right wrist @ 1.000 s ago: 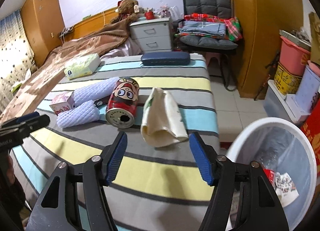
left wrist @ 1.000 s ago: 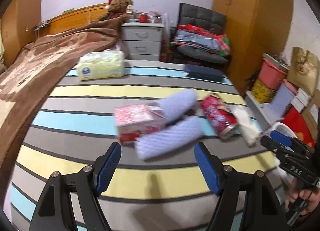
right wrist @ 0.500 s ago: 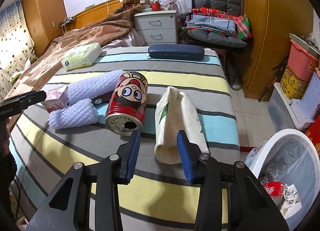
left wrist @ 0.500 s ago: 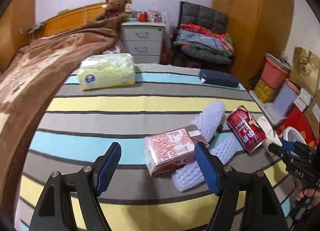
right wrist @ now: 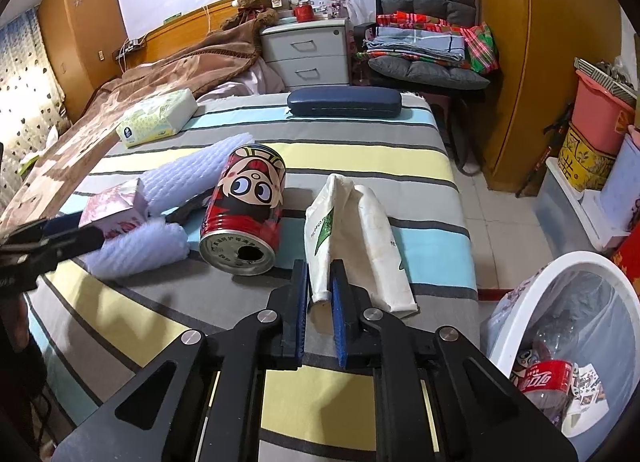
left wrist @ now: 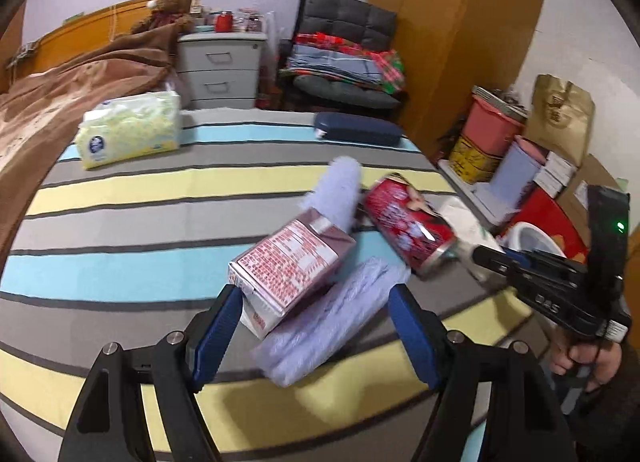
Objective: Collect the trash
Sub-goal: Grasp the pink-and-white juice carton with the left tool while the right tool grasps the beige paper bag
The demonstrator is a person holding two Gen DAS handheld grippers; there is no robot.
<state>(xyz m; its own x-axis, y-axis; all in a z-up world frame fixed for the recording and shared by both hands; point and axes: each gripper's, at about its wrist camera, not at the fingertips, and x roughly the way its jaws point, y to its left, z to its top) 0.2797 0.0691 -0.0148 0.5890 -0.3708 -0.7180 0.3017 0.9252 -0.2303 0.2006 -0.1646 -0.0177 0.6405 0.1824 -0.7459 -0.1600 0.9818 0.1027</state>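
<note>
Trash lies on the striped bed [right wrist: 360,166]: a red drinks can [right wrist: 246,210] on its side, a white paper bag [right wrist: 360,230], a pink carton [left wrist: 288,262] and two pale blue foam sleeves [left wrist: 328,326] [left wrist: 340,194]. My right gripper [right wrist: 319,286] is closing, and the near corner of the white bag is pinched between its blue pads. My left gripper [left wrist: 316,338] stands open, low over the bed. The near foam sleeve and a corner of the carton lie between its jaws. The right gripper [left wrist: 486,256] also shows at the bag [left wrist: 468,226].
A white bin [right wrist: 520,302] with a clear liner stands on the floor right of the bed, holding a bottle and scraps. A tissue pack [right wrist: 158,118] and a dark blue case [right wrist: 344,102] lie farther back. A brown blanket [right wrist: 132,102] covers the bed's left side.
My right gripper's jaws have drawn together onto the white bag's near corner. My left gripper has come closer to the carton and foam sleeve, which now lie between its jaws.
</note>
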